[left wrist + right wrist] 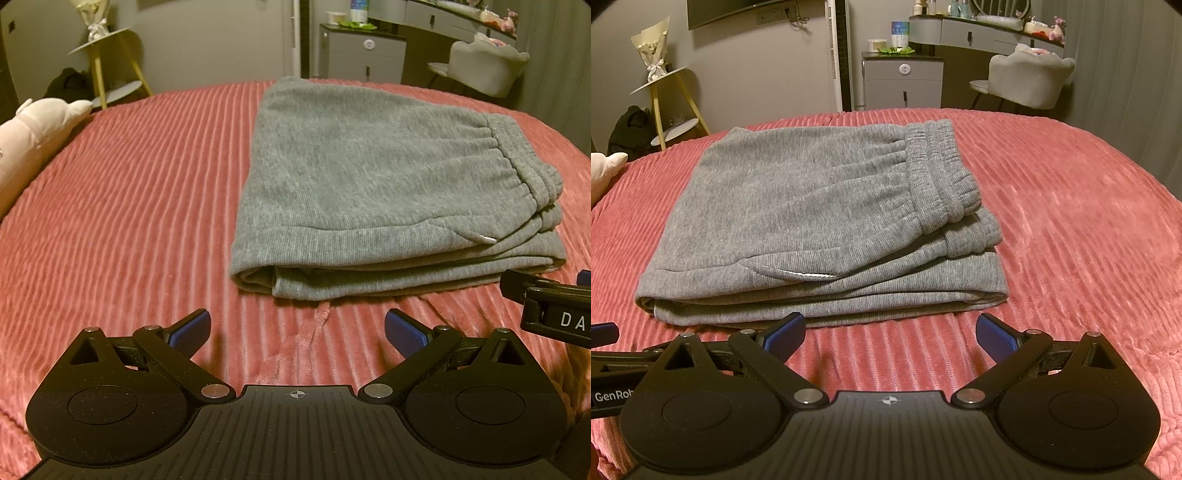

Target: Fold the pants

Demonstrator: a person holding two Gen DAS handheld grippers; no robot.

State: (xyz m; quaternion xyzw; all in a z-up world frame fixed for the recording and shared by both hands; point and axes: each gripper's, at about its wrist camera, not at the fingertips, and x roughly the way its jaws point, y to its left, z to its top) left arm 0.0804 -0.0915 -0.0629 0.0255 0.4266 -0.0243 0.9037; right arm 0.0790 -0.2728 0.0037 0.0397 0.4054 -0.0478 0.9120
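Grey sweatpants lie folded into a thick rectangle on the pink ribbed bedspread, the elastic waistband at their right side. They also show in the right wrist view. My left gripper is open and empty, just short of the pants' near edge and a little to its left. My right gripper is open and empty, just short of the near edge. Each gripper shows in the other's view: the right one at the right edge, the left one at the left edge.
A white plush toy lies on the bed's left edge. Beyond the bed stand a yellow-legged side table, a grey cabinet, a dresser and a pale chair.
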